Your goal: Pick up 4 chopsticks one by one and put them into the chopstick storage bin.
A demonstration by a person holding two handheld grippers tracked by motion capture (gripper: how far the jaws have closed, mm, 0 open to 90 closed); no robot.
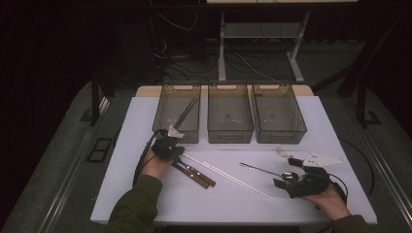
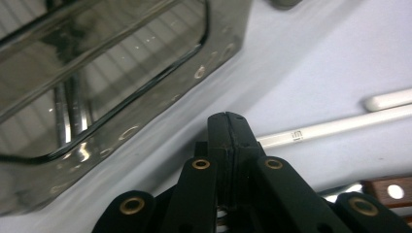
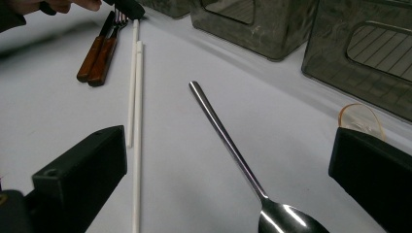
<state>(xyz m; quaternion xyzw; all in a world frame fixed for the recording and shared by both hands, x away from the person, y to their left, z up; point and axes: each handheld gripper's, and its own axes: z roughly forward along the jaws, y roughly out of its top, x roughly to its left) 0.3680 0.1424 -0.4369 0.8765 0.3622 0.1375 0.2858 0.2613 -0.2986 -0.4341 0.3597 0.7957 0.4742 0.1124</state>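
My left gripper is shut with nothing between its jaws. It hovers low over the white table, just in front of the left bin. In the left gripper view the shut jaws point toward that bin, with the white chopsticks just beyond the tips. My right gripper is wide open around the bowl end of a steel spoon. In the right gripper view the spoon lies flat between the spread jaws, touching neither.
Three smoky bins stand in a row at the back, with the middle one and right one beside the left. Long metal utensils lie in the left bin. Two wooden-handled utensils and white chopsticks lie mid-table. A rubber band rests near the right gripper.
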